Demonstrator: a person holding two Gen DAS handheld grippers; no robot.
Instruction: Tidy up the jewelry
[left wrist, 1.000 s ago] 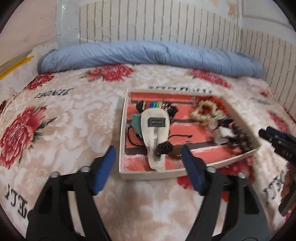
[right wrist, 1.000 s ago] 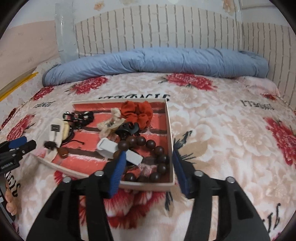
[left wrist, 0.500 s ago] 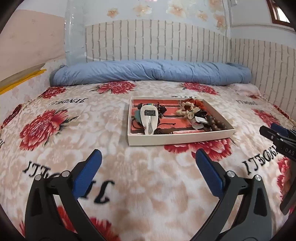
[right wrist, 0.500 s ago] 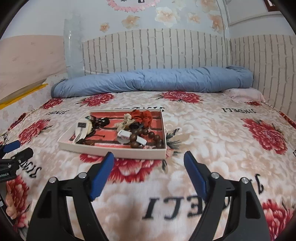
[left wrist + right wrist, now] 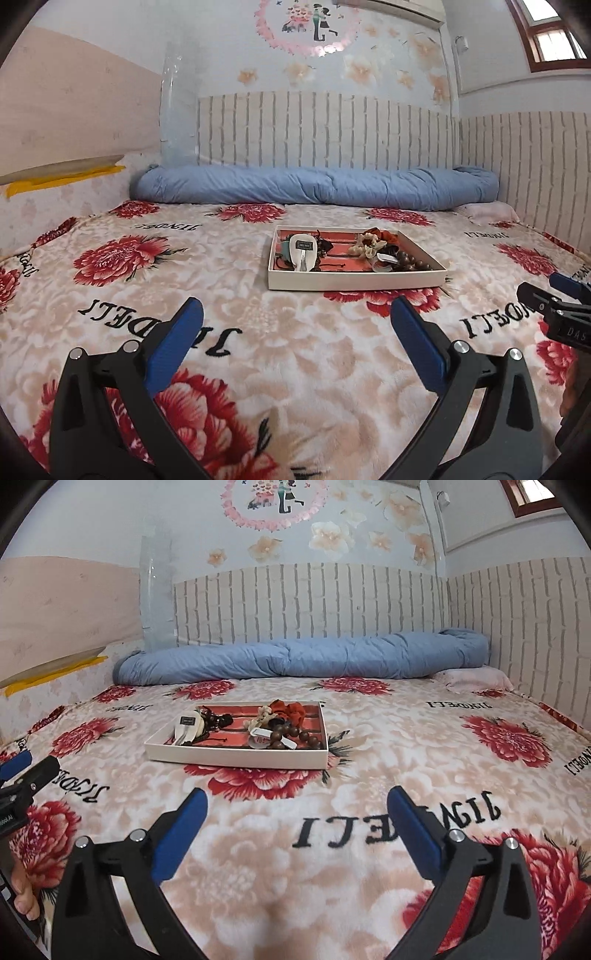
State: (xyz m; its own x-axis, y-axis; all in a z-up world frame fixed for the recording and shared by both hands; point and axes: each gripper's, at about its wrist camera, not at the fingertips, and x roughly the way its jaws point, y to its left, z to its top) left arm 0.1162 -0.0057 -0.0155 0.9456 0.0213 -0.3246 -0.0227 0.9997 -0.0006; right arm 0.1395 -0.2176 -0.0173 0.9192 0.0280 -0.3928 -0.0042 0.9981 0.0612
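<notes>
A shallow white tray (image 5: 354,282) with a red lining lies on the floral bedspread, also in the right wrist view (image 5: 236,756). It holds a white card (image 5: 303,250), a cream scrunchie (image 5: 364,248), a red scrunchie (image 5: 290,710), brown wooden beads (image 5: 291,734) and dark hair ties (image 5: 218,720). My left gripper (image 5: 295,317) is open and empty, well in front of the tray. My right gripper (image 5: 297,806) is open and empty, also short of the tray.
A rolled blue quilt (image 5: 314,186) lies along the brick-patterned wall at the far edge of the bed. A pink pillow (image 5: 476,679) sits at the far right corner. The floral bedspread (image 5: 295,369) spreads around the tray on all sides.
Both grippers have pulled back and up from the tray, which now looks small and distant. Both jaws have opened wider. The tray's contents have not moved.
</notes>
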